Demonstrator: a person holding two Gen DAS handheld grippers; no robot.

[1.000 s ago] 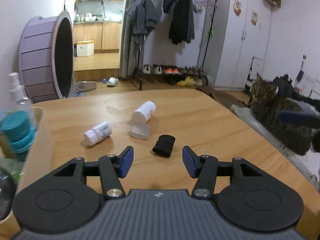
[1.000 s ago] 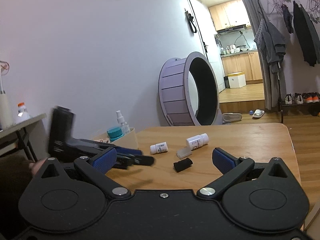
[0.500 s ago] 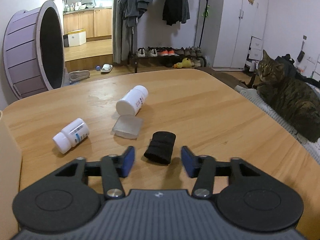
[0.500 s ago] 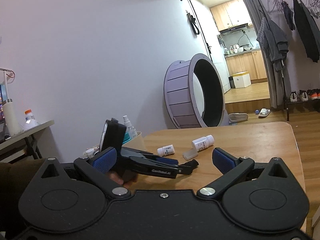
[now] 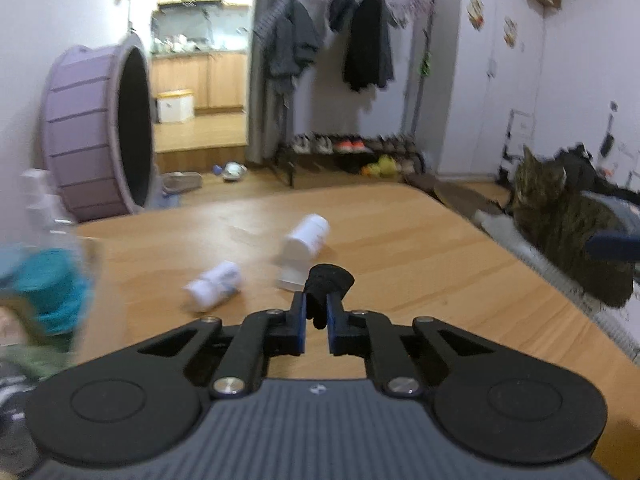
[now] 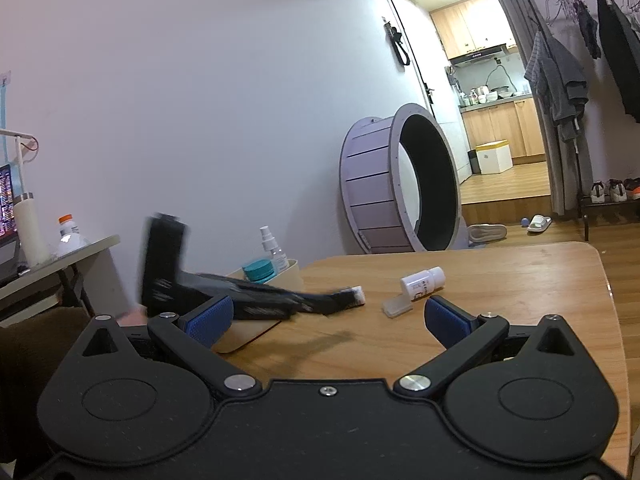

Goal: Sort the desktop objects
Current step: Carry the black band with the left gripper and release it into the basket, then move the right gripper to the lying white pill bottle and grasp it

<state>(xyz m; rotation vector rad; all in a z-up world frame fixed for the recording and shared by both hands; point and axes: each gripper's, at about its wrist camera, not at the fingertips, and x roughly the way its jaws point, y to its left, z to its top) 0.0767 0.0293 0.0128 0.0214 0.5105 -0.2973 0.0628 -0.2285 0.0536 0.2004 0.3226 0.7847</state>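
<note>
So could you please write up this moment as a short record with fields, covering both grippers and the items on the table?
left gripper: shut on the black roll, lifted off the table
right gripper: open, holding nothing
table: wooden, light brown
white bottles: two, both lying on their sides; near bottle, far bottle
clear cap: lying beside the far bottle
bin: at the table's left edge, holds a teal-lidded jar and a spray bottle
cat: right of the table

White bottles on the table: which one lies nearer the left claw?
The smaller white bottle, left of the claw; the larger bottle lies farther back.
</note>
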